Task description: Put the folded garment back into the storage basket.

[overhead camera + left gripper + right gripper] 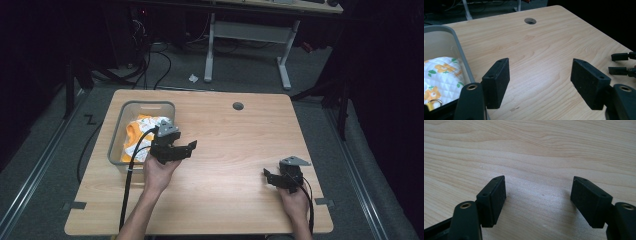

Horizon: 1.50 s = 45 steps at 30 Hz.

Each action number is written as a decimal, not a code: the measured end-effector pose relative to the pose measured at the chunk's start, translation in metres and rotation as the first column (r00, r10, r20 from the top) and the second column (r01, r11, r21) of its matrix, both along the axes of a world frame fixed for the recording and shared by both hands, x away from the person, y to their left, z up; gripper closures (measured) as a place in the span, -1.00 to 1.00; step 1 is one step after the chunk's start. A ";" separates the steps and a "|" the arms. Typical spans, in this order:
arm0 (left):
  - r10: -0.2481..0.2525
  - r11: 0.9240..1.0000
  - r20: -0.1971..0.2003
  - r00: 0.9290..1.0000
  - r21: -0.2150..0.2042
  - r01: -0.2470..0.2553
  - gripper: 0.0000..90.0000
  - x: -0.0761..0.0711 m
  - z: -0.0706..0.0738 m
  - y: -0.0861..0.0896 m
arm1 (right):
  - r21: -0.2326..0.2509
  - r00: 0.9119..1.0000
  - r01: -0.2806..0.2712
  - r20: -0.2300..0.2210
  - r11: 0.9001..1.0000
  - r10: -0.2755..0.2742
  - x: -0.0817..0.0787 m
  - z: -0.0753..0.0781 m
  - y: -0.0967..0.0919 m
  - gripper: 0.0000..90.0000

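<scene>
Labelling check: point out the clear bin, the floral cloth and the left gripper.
clear bin [116, 134]: high view, left wall.
floral cloth [442, 75]: left gripper view, quilted top.
left gripper [540, 83]: left gripper view, midway between open jaws.

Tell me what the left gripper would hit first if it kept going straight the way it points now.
Probably the bare table: the open left gripper tilts down at the wood, with the bin off to its side. Farther on lies the right gripper, though depth is unclear.

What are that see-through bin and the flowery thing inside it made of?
The bin looks like clear, slightly frosted plastic: the table shows through its walls, and the rim is smooth and rounded. The flowery thing seems to be quilted fabric, white with orange flowers; stitched diamond lines puff its surface.
</scene>
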<state>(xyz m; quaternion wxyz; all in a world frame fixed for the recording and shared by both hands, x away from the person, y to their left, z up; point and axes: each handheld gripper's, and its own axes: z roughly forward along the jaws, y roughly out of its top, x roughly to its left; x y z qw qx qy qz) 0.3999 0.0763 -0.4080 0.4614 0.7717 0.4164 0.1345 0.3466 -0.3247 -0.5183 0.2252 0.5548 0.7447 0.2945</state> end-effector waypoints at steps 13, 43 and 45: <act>-0.053 0.999 -0.009 0.999 0.012 0.053 -0.29 -0.005 -0.003 -0.016 | -0.001 1.000 0.000 0.000 1.000 0.000 0.000 0.000 0.000 -0.36; -0.106 0.994 -0.028 0.994 0.020 0.106 -0.29 -0.014 -0.015 -0.038 | -0.001 1.000 -0.001 0.000 1.000 0.001 0.000 0.000 0.000 -0.36; -0.111 0.994 -0.028 0.993 0.019 0.112 -0.29 -0.015 -0.016 -0.040 | -0.001 1.000 0.000 0.001 1.000 0.000 0.000 0.000 0.000 -0.36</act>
